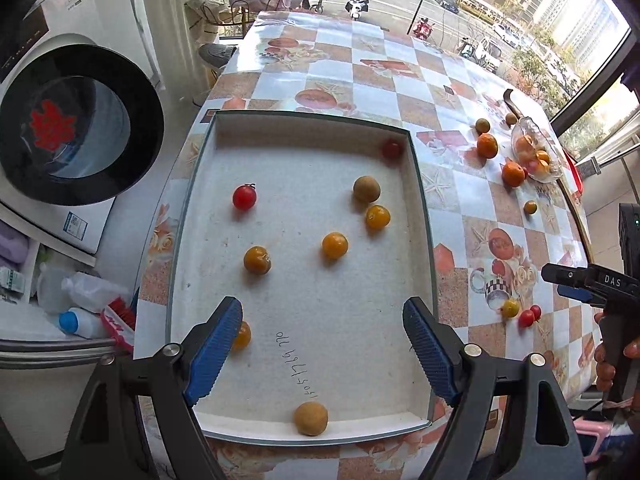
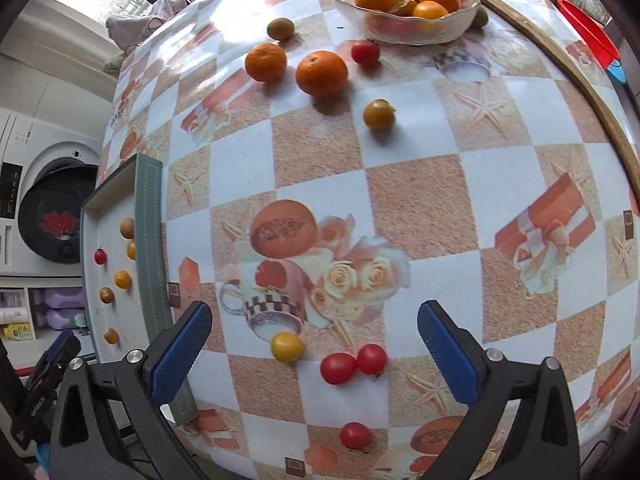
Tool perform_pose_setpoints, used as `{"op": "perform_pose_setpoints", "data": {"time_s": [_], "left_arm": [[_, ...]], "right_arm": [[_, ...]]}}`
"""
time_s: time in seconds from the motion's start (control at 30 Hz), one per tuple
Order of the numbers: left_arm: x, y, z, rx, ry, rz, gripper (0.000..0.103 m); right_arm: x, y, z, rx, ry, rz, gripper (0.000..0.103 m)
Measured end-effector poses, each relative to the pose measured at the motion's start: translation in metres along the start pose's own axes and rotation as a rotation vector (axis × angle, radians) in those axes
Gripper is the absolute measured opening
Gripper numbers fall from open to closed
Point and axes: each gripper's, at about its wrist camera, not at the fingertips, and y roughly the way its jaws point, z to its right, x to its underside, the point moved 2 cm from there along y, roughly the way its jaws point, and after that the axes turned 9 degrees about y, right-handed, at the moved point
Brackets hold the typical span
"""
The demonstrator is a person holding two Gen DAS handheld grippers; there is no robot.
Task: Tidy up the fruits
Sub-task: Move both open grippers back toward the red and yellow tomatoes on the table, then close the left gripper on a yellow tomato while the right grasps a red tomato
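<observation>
- Left wrist view: our left tool (image 1: 322,356) hangs wide open and empty over the tray (image 1: 422,216), which already holds about nine small fruits.
- Right wrist view: our right tool (image 2: 314,354) gapes empty above a yellow tomato (image 2: 286,346) and red tomatoes (image 2: 338,368) on the desk (image 2: 420,200).
- Left to do, we judge: oranges (image 2: 322,73) at 12 o'clock, plus the bowl (image 2: 404,32) beyond.

Right gripper (image 1: 576,284) — white letters "DAS" on its black body. Tray (image 1: 416,184) floor — handwritten dark marks, inverted, not legible. Washing machine (image 1: 76,224) stickers — too small to read.
</observation>
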Motion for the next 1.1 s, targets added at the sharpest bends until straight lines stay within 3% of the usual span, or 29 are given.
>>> {"op": "perform_pose_setpoints", "data": {"time_s": [0.13, 0.3, 0.4, 0.63, 0.9, 1.1], "left_arm": [[-0.005, 0.016, 0.024, 0.046, 0.043, -0.065, 0.083], [-0.019, 0.023, 0.069, 0.061, 0.153, -0.056, 0.083], [-0.035, 0.029, 0.094, 0.057, 0.219, -0.041, 0.083], [-0.072, 0.043, 0.123, 0.056, 0.238, -0.006, 0.083], [-0.038, 0.059, 0.162, 0.090, 0.381, -0.069, 0.083], [-0.015, 0.074, 0.196, 0.128, 0.510, -0.090, 0.083]], "right_arm": [[0.007, -0.004, 0.020, 0.004, 0.020, 0.005, 0.103], [0.011, -0.005, 0.029, -0.036, 0.031, -0.013, 0.103], [0.011, -0.005, 0.033, -0.012, 0.034, 0.005, 0.103], [-0.006, -0.007, 0.047, 0.043, 0.053, 0.014, 0.103], [0.010, -0.012, 0.065, 0.094, -0.013, 0.024, 0.103], [0.044, -0.014, 0.069, 0.060, -0.083, 0.012, 0.100]]}}
